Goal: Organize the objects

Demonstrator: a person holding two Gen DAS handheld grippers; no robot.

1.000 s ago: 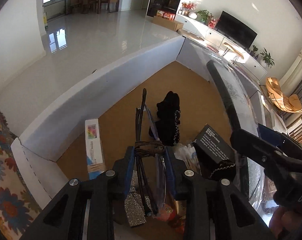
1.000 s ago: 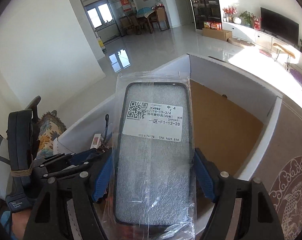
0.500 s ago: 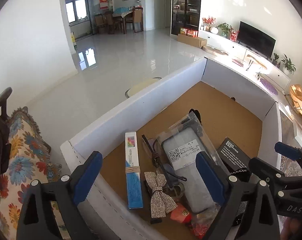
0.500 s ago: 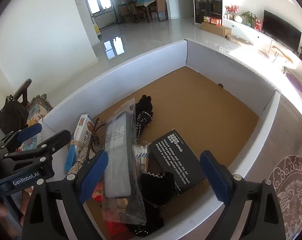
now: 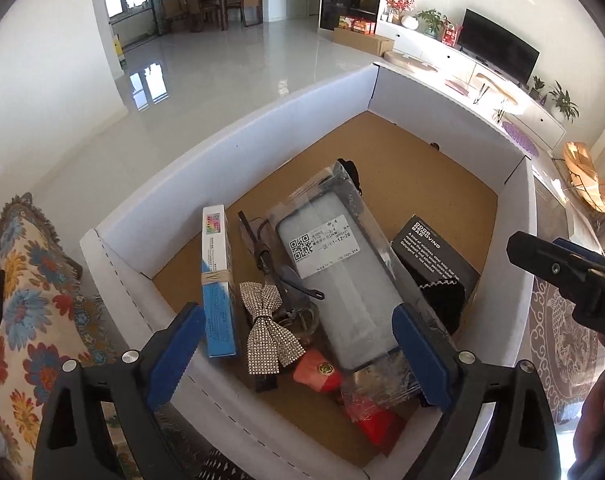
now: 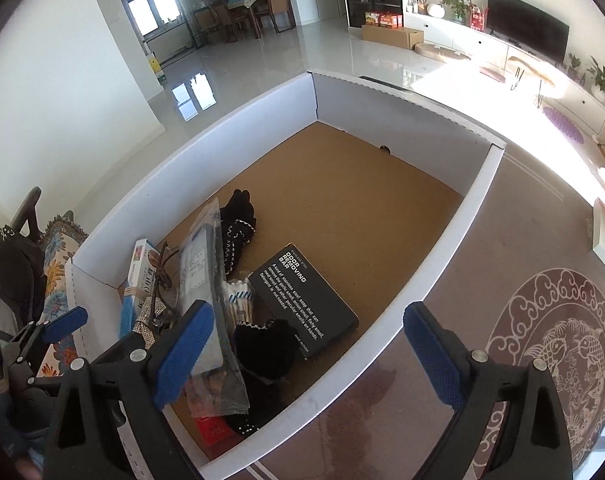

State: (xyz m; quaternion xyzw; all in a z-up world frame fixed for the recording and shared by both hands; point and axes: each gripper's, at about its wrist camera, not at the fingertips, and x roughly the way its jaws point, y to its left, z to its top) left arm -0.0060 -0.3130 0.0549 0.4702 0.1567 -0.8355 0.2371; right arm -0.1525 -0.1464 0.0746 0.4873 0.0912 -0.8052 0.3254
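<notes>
Grippers both spread wide, nothing between the pads: left gripper (image 5: 298, 350) and right gripper (image 6: 308, 354) hover over the near corner of the white box (image 5: 238, 132). Bagged phone case (image 5: 338, 276) lies flat in there, partly on the glasses (image 5: 272, 270). Next pick: go for rigid edges. Crinkly film is slippery; black carton (image 6: 304, 306) and blue carton (image 5: 218, 284) are stiff, flat-sided; rhinestone bow (image 5: 268, 330) is lumpy.
</notes>
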